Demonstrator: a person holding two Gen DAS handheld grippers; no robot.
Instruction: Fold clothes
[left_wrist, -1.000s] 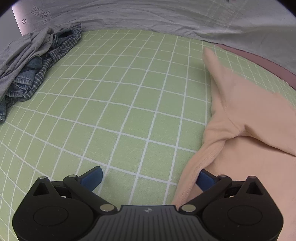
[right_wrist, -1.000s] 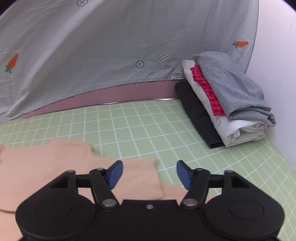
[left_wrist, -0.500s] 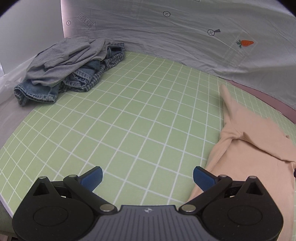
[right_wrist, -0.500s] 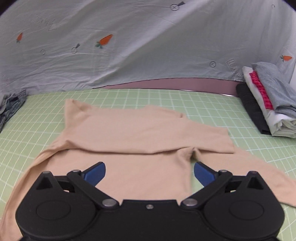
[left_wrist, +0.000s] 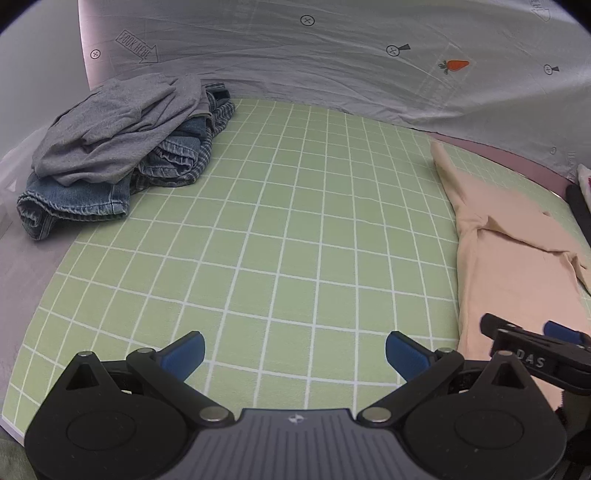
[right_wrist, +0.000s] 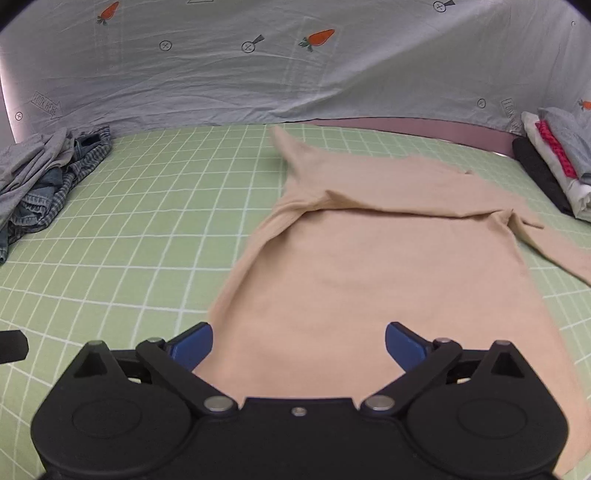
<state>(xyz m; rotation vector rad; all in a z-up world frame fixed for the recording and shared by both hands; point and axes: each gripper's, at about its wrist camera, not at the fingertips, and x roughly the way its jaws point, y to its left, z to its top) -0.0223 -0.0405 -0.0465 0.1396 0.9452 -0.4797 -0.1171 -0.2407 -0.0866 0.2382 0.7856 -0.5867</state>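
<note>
Peach shirt (right_wrist: 388, 266) under R gripper (right_wrist: 299, 345).

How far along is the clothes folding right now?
Done: a folded stack sits at the right edge of the green mat. In hand: the peach shirt lies partly folded; neither the left tool nor the right tool grips anything. Left: the crumpled pile, unfolded.

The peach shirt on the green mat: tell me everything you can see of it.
The peach shirt is a plain, soft-looking knit garment lying mostly flat on the green grid mat. Its top part is folded over across the body, with a sleeve trailing off to the right and a narrow point reaching toward the backdrop. Neither gripper touches it; the right gripper hovers open above its near hem.
</note>
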